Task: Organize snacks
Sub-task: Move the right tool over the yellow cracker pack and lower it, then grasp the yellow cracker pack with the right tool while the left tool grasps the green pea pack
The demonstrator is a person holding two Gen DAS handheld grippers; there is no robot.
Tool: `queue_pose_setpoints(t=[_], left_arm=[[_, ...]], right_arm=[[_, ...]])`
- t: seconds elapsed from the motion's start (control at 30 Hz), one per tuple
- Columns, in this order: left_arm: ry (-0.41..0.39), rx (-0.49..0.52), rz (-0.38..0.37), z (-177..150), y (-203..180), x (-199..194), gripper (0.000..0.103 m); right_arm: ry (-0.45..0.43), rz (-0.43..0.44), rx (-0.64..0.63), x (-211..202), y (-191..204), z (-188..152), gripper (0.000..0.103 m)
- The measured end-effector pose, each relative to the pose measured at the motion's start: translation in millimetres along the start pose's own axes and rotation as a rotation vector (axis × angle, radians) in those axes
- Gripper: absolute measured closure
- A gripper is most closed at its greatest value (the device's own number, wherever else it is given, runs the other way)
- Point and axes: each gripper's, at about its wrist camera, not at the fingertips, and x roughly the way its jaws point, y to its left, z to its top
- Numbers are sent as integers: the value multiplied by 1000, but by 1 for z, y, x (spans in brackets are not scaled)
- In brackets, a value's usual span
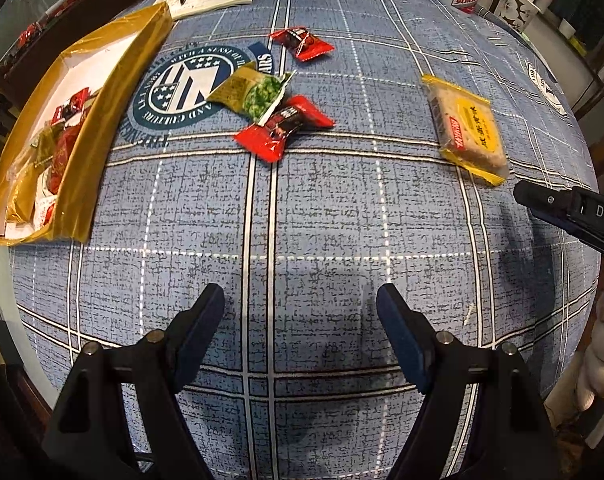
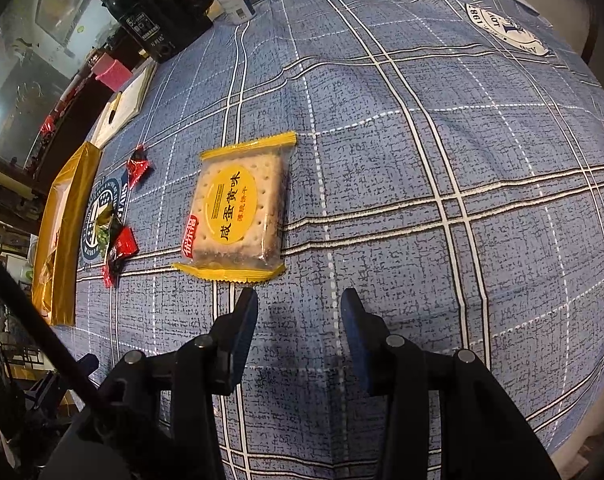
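Gold-foil cardboard box [image 1: 114,92], long and shallow, at far left on blue plaid tablecloth [image 1: 302,208]; red and green wrapped snacks already heaped at near end of box, far end showing bare white floor. Just right of box, on round navy emblem: green-and-gold crinkled pea packet [image 1: 254,90], with red foil candy wrapper [image 1: 282,128] touching its near edge and second red foil candy wrapper [image 1: 302,42] lying apart beyond. Well right of box: yellow-edged clear cracker packet [image 1: 467,128], flat, label up.

Left gripper [image 1: 300,312]: jaws spread wide, nothing between, over bare cloth nearer than red pair. Right gripper [image 2: 300,308]: jaws partly spread, empty, tips just short of cracker packet's near crimped seam.

Step in hand, as judged: pickup of cracker packet. Best done by advancing over near seam, pinching crimped edge or packet's thin side rather than flat face, closing gently to spare crackers, then carrying left to box's unfilled far end.
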Motion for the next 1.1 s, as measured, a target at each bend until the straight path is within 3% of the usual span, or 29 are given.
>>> queue_pose_setpoints(t=[0.17,0.37,0.57,0.73,0.9,1.1], left_arm=[[3,-17,-5,-1,7,6,24],[3,-39,-6,-5,13,14,23],[-10,-44,-28,-9,15,13,20],[-20,-27,-12,-17,13,13,17],[-36,-5,-16,-22,10,16,12],[-30,32,-12,-26,-1,19,9]], right_arm=[[-13,0,7,-1,1,0,60],[-27,0,0,-1,6,4,52],[-42,-20,-43,11,26,25,47],[-26,-74,-81,31,45,45,45],[-48,-126,-119,40,60,48,33],[-29,-192,-155,52,73,50,29]])
